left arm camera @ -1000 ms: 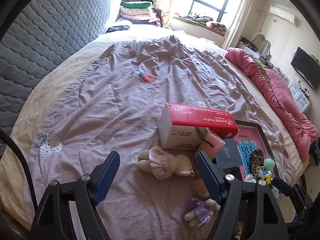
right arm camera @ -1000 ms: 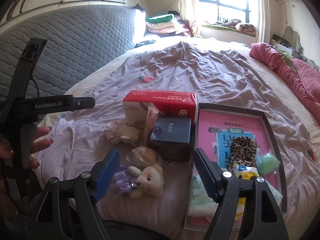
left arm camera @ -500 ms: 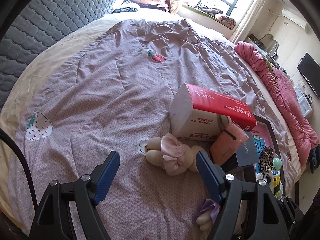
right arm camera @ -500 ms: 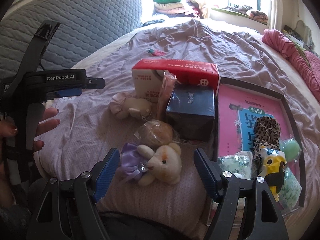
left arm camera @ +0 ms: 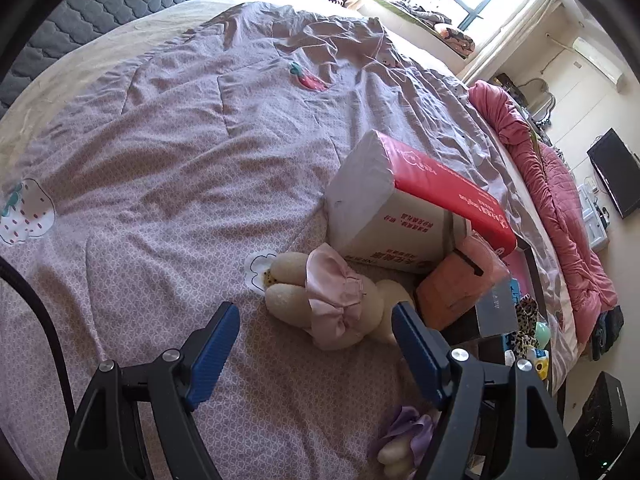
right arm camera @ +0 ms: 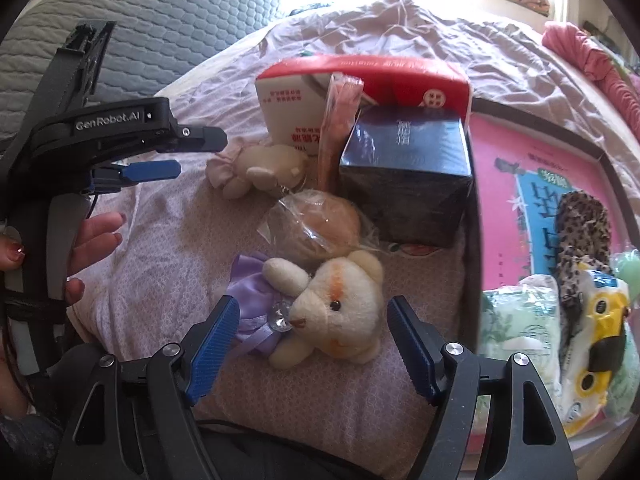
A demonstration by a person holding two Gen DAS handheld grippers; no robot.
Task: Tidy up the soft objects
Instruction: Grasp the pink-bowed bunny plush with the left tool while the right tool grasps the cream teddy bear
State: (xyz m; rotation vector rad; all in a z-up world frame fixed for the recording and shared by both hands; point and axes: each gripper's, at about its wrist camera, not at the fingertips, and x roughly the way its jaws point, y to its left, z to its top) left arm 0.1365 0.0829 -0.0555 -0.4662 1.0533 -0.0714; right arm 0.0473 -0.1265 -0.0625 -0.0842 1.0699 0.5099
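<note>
Right gripper [right arm camera: 314,338] spread wide, nothing clamped, blue pads [right arm camera: 210,346] flanking the purple-dressed plush [right arm camera: 320,304] without visibly touching it. Lay on its side on the lilac quilt [right arm camera: 160,216], head toward the right finger, purple skirt toward the left. Just beyond, touching the plush's ear, a bagged bun [right arm camera: 320,224] in clear wrap. Behind that, a dark blue box [right arm camera: 404,180] standing on the quilt, with a thin pink packet [right arm camera: 338,120] upright against its left side. Further back, a red-and-white tissue pack [right arm camera: 320,96] on its long edge. To its left front, the pink-dressed plush [right arm camera: 256,168] lying flat, close by the packet.

To the right, a dark-rimmed tray [right arm camera: 476,240] with a pink printed floor, holding a leopard-print pouch [right arm camera: 580,232], a green ball [right arm camera: 628,268], a yellow toy [right arm camera: 600,336] and a pale green tissue packet [right arm camera: 516,332].

Left gripper [left arm camera: 316,342] likewise wide open and empty, held low over the quilt, seen also from the side in the right wrist view [right arm camera: 160,156]. Pink-dressed plush [left arm camera: 332,304] lay just ahead, between the fingertips' lines, its body close to the right pad [left arm camera: 416,348]; contact impossible to judge. Tissue pack [left arm camera: 404,216] directly beyond it, pink packet [left arm camera: 460,284] to the right.

Farthest off, a grey quilted headboard [right arm camera: 160,12] and a rumpled pink duvet [left arm camera: 560,208].
</note>
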